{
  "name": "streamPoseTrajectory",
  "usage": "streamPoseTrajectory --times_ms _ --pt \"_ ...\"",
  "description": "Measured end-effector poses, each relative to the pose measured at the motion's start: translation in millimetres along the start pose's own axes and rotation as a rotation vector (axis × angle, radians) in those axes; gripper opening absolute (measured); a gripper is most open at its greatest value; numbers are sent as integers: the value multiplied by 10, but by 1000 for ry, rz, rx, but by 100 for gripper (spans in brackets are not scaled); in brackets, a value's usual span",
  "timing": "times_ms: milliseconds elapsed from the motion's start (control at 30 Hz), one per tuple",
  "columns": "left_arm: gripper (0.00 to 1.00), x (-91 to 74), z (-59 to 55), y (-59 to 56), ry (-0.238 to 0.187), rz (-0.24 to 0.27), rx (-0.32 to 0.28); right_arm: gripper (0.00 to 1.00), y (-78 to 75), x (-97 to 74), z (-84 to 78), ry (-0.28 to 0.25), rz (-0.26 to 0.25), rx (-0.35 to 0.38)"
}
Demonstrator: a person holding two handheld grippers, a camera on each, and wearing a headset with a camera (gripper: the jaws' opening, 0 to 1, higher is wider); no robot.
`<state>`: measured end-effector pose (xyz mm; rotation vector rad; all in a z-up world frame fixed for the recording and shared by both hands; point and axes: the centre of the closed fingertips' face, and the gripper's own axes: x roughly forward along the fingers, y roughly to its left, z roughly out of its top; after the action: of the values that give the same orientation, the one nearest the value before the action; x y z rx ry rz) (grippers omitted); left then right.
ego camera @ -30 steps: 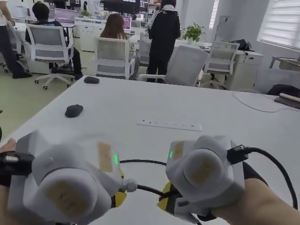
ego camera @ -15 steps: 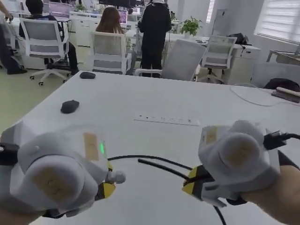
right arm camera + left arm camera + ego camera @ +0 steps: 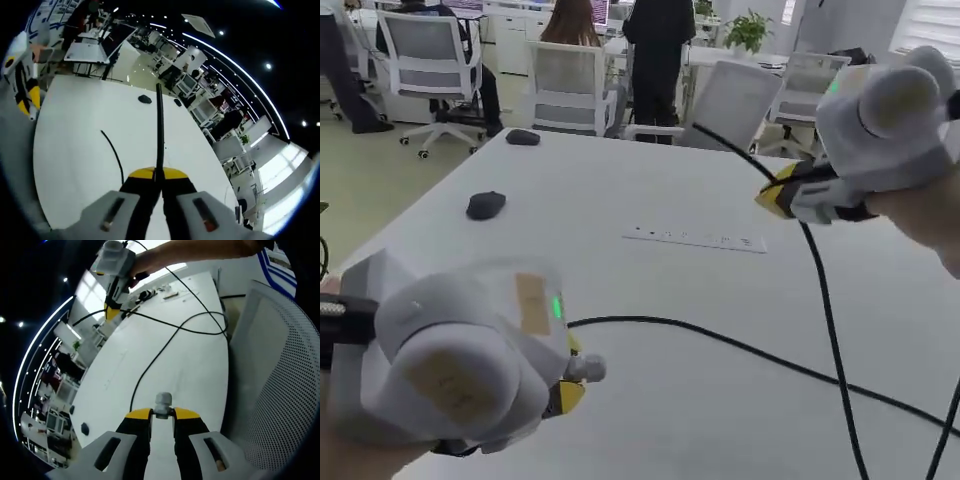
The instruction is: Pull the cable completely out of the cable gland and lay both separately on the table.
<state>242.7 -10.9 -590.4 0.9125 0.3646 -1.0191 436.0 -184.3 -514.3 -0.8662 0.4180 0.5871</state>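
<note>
Right gripper (image 3: 772, 198) is now up and well to the right versus half a second ago, with the cable (image 3: 820, 290) pulled clear of the cable gland (image 3: 587, 369).
The left gripper (image 3: 568, 382) sits low at the near left of the white table (image 3: 650, 280), jaws pinching the grey cable gland (its tip stands free in the left gripper view). Black cable slack lies across the table, then climbs to the right gripper. Its jaws are pressed onto the cable in mid-air, and the free end pokes out past them.
</note>
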Motion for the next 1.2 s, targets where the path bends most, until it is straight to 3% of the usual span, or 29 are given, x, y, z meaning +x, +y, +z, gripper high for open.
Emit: streamPoseTrajectory --times_ms 67,167,300,333,433,600,700,733,767,867,900,967,1000,1100,1200 --pt "17 27 5 -38 -1 -9 2 2 -112 234 -122 27 7 11" --pt "17 66 15 -122 -12 -36 -16 2 -444 613 -472 123 -50 13" --pt "17 117 -23 -201 -18 -66 -47 3 -686 967 -975 227 -92 169" --pt "17 126 -38 -213 -19 -74 -58 3 -702 994 -1030 238 -96 179" --pt "17 149 -82 -246 -22 -96 -77 3 -716 1162 -1394 314 -99 238" --pt "17 155 -91 -241 -27 -126 -84 3 -604 1339 -1666 346 -79 250" --pt "17 169 -35 -240 -54 -147 -103 5 -540 1389 -1776 389 -55 235" --pt "17 183 -24 -248 -56 -156 -105 6 -520 1393 -1818 422 -34 180" --pt "17 197 -19 -257 -55 -163 -102 9 -539 1397 -1824 433 -35 127" --pt "17 216 1 -253 -53 -176 -88 16 -487 1350 -1739 398 -14 170" --pt "17 216 54 -260 -75 -197 -107 17 -474 1303 -1699 391 -7 165" --pt "17 200 244 -257 -158 -229 -155 18 -418 1224 -1558 343 10 149" --pt "17 189 281 -248 -166 -239 -149 19 -384 1175 -1507 334 22 142" --pt "17 182 407 -193 -194 -250 -137 20 -211 967 -1246 249 70 145" --pt "17 207 550 -150 -239 -286 -147 21 31 619 -967 144 113 189"
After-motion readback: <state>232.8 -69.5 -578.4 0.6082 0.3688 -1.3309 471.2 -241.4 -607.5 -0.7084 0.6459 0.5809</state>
